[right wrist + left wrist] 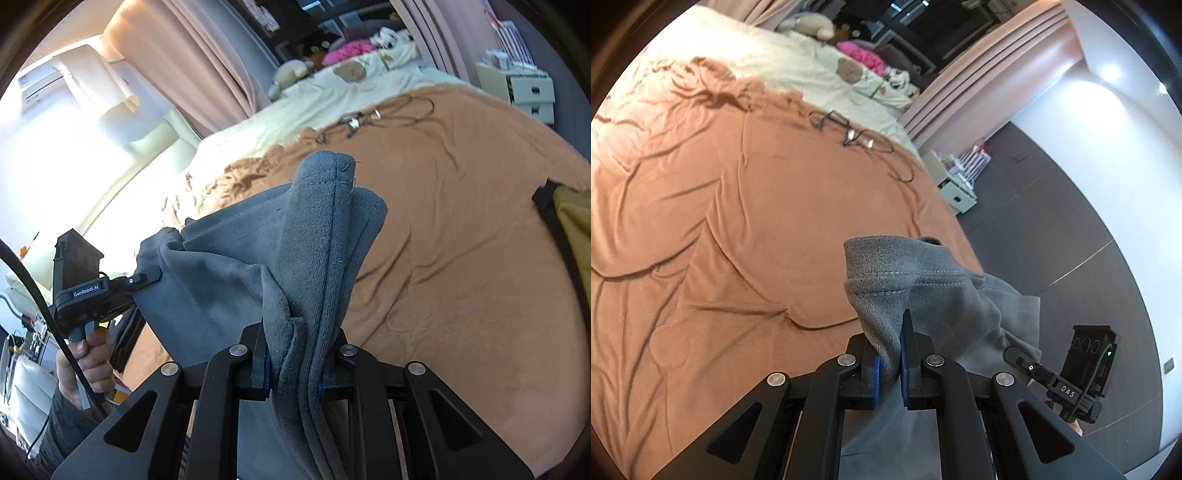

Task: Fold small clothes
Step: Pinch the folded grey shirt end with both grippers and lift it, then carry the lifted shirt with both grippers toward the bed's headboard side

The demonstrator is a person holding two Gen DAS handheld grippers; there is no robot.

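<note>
A small grey garment [923,291] hangs in the air above the orange bedspread [738,221], stretched between both grippers. My left gripper [891,363] is shut on one hemmed corner of it. My right gripper [295,365] is shut on several bunched layers of the same grey garment [317,236]. In the right wrist view the left gripper [147,277] shows at the left, clamped on the cloth's far edge, with a hand [88,362] on its handle. In the left wrist view the right gripper [1015,356] shows at the lower right, at the cloth's edge.
Glasses and a dark cord [857,136] lie on the orange bedspread [461,221] farther back. Cream bedding with soft toys [849,70] lies beyond. A white drawer unit [956,188] stands on the grey floor beside the bed. A yellow and black item [569,221] lies at the right.
</note>
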